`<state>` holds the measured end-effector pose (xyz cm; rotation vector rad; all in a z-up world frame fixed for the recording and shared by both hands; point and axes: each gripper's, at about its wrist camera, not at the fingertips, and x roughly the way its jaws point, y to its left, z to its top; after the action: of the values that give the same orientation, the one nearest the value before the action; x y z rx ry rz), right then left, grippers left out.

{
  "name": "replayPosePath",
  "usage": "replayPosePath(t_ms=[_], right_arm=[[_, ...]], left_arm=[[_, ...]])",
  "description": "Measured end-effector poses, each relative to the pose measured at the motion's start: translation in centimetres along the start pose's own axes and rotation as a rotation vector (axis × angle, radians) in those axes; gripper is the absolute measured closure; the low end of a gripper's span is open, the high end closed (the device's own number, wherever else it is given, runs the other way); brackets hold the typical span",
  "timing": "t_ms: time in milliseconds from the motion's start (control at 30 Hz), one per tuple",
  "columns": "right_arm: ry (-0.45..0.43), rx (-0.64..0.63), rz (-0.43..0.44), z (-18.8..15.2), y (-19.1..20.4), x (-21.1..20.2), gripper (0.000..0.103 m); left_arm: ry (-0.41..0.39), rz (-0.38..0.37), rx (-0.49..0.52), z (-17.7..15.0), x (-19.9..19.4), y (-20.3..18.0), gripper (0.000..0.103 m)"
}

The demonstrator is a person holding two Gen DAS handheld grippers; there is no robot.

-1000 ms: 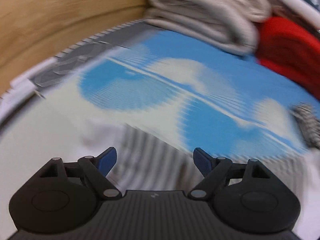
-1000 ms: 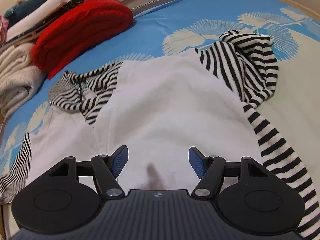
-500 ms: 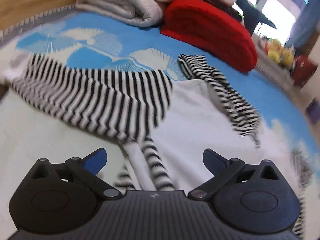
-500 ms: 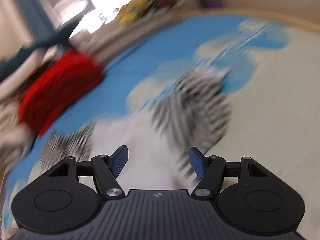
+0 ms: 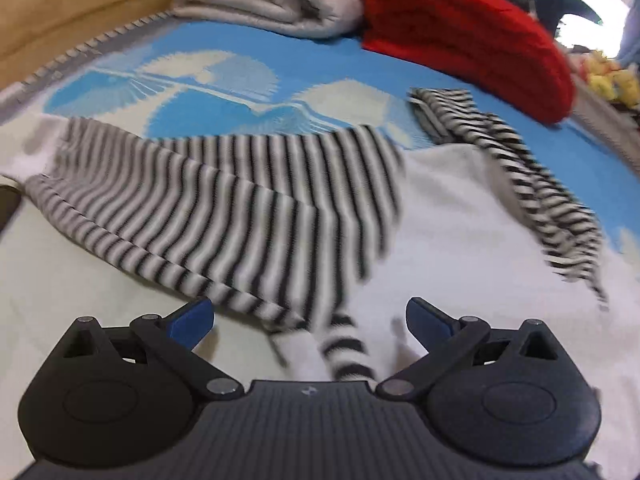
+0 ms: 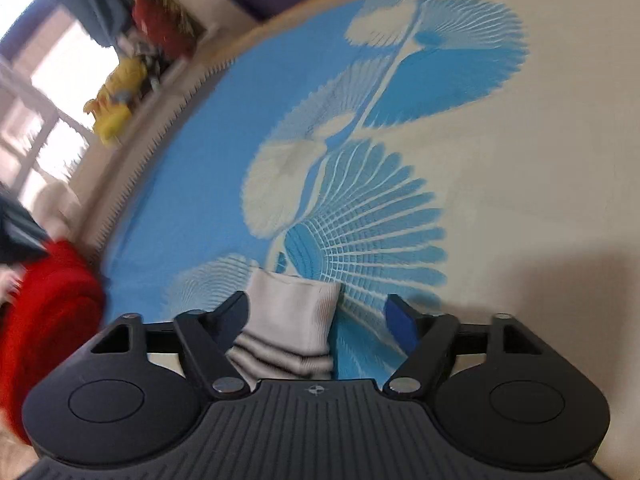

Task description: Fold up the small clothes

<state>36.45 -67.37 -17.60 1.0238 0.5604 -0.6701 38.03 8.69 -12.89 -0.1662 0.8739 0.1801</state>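
I keep left gripper [image 5: 308,320] jaws spread above the black-and-white striped, white-bodied small garment [image 5: 240,208] lying flat on the blue fan-print bed [image 5: 320,64]; right gripper [image 6: 316,312] jaws opening, white ribbed cuff [image 6: 292,304] loose between them, probably to lay the sleeve out for folding.

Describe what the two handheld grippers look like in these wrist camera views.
Both look alike. The left gripper and right gripper each have a matte black ribbed body with a small round crosshair mark, two rounded black housings, silver pivot pins, and black linkage fingers tipped with blue pads. No cables or sleeves show.

Folded grey towels [image 5: 272,4] and a red bundle [image 5: 472,36] block the bed's [image 6: 540,184] far edge, while its cream side lies open.
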Motion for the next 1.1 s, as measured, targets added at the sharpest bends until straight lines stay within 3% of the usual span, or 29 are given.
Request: replayPosePath(t_ms=[67, 100, 167, 200, 267, 333, 467, 600, 633, 667, 700, 733, 833, 967, 1100], right_arm=[[-0.003, -0.086, -0.074, -0.7, 1.6, 3.1, 0.005], [-0.070, -0.172, -0.073, -1.4, 3.0, 3.5, 0.011], [-0.043, -0.308, -0.036, -2.6, 5.1, 4.8, 0.069], [-0.020, -0.377, -0.028, -3.2, 6.2, 5.2, 0.090], [-0.040, -0.415, -0.017, -3.2, 6.8, 4.5, 0.090], [-0.169, -0.410, -0.061, -1.9, 5.9, 2.2, 0.090], [-0.399, -0.303, -0.348, 2.3, 0.3, -1.5, 0.090], [-0.389, -0.347, -0.519, 3.9, -5.5, -1.6, 0.089], [-0.393, -0.338, -0.517, 4.0, -6.3, -1.5, 0.081], [-0.369, -0.326, -0.487, 4.1, -7.1, -1.3, 0.066], [-0.304, -0.312, -0.455, 4.4, -7.7, -1.1, 0.038], [-0.259, -0.292, -0.452, 4.4, -8.1, -1.3, 0.033], [-0.324, -0.255, -0.377, 2.5, -8.1, -4.6, 0.030], [-0.273, -0.307, -0.142, -2.2, -6.9, -11.7, 0.030], [-0.184, -0.441, 0.089, -10.6, -4.3, -20.4, 0.029]], left_arm=[[0.002, 0.034, -0.006, 0.1, 0.6, 0.2, 0.001], [0.006, 0.041, -0.013, 0.2, 0.8, 0.4, 0.001], [0.017, 0.050, -0.025, 0.3, 1.2, 0.6, 0.001], [0.018, 0.052, -0.027, 0.4, 1.4, 0.7, 0.001], [0.013, 0.061, -0.030, 0.6, 1.4, 0.8, 0.001], [0.012, 0.058, -0.034, 0.7, 1.3, 1.0, 0.001], [0.017, 0.048, -0.044, 0.6, 1.2, 1.0, 0.001], [0.032, 0.037, -0.049, 0.2, 1.3, 0.7, 0.001], [0.032, 0.035, -0.047, 0.1, 1.2, 0.7, 0.001], [0.030, 0.036, -0.046, 0.1, 1.1, 0.6, 0.001], [0.027, 0.035, -0.047, 0.2, 1.0, 0.6, 0.001], [0.022, 0.033, -0.050, 0.3, 0.8, 0.7, 0.001], [0.007, 0.019, -0.087, 1.0, 0.1, 1.6, 0.001], [-0.015, -0.004, -0.136, 2.0, -1.6, 3.2, 0.001], [-0.021, -0.043, -0.124, 2.2, -3.5, 4.6, 0.001]])
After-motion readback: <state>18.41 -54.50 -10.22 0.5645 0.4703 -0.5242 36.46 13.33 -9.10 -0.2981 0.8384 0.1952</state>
